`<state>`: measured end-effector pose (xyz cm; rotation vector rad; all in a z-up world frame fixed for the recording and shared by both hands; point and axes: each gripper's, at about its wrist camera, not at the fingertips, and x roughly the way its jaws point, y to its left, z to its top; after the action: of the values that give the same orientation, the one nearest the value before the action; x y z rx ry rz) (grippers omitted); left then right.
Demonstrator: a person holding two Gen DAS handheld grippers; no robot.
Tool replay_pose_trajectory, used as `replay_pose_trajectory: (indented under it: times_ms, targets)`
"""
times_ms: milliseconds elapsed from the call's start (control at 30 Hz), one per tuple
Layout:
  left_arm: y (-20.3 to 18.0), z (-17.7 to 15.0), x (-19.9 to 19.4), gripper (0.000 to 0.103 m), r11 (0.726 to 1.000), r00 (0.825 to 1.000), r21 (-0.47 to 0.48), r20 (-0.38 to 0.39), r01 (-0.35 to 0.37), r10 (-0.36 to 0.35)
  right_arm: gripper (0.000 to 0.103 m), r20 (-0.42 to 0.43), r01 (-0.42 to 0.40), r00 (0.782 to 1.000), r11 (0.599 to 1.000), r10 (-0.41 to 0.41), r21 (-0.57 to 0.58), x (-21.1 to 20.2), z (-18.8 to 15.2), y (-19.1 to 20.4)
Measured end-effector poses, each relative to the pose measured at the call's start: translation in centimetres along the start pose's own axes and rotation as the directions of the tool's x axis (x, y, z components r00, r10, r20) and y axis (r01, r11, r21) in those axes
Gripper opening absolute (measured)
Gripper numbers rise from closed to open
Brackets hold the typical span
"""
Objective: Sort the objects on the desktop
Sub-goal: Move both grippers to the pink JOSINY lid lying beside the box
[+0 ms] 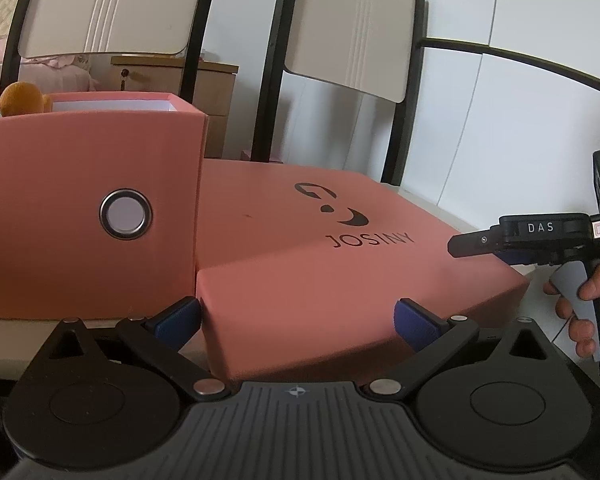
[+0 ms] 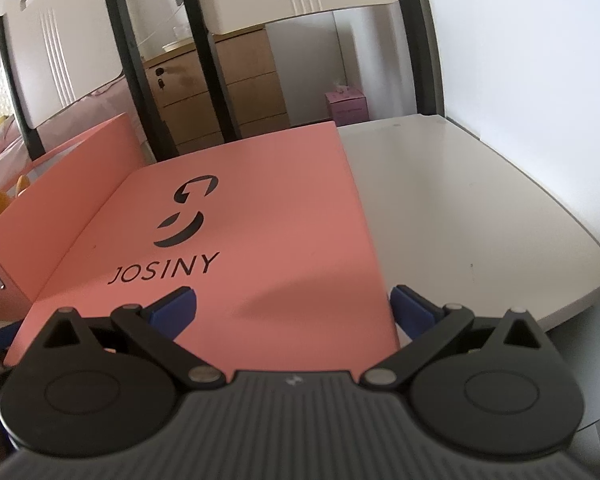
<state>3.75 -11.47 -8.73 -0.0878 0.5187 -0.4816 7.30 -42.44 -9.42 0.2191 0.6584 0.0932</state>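
A flat pink lid marked JOSINY (image 1: 340, 264) lies on the white desk, right of a taller open pink box (image 1: 88, 216) with a round metal eyelet. An orange plush toy (image 1: 20, 98) shows behind the box's rim. My left gripper (image 1: 298, 326) is open, its blue pads on either side of the lid's near corner. My right gripper (image 2: 294, 314) is open over the lid's near right edge (image 2: 260, 220); it also shows in the left wrist view (image 1: 476, 244), held by a hand at the right.
The white desk (image 2: 460, 220) extends right of the lid to a rounded edge. Black-framed chairs (image 1: 340, 40) stand behind the desk. A wooden drawer unit (image 2: 220, 92) and a small pink carton (image 2: 346, 108) sit beyond.
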Motion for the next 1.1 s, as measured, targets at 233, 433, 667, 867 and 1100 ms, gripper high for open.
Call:
replay_pose_trajectory:
  times_ms: [233,433,667,867,1100]
  targets:
    - [-0.1,-0.6,-0.9,0.103,1.000,1.000,0.014,-0.001,0.007,-0.007,0.103,-0.019,-0.029,0.999,1.000,0.029,-0.006,-1.1,-0.4,-0.2]
    - [0.2,-1.0,-1.3,0.103,1.000,1.000,0.019,0.007,0.015,-0.015,0.103,-0.028,-0.077,0.997,0.997,0.076,-0.013,-2.4,-1.2,-0.5]
    - [0.0,-1.1,-1.7,0.103,1.000,1.000,0.023,0.010,0.008,-0.008,0.103,-0.037,-0.107,0.994,0.993,0.106,-0.045,-3.3,-1.9,-0.4]
    - [-0.2,-1.3,-2.1,0.103,0.999,1.000,0.040,0.017,-0.002,0.001,0.103,-0.038,-0.128,0.991,0.991,0.127,-0.048,-3.9,-2.3,-0.6]
    - [-0.2,-1.4,-2.6,0.103,0.999,0.999,0.042,0.033,-0.011,0.010,0.103,-0.041,-0.151,0.988,0.987,0.149,-0.056,-4.6,-2.8,-0.6]
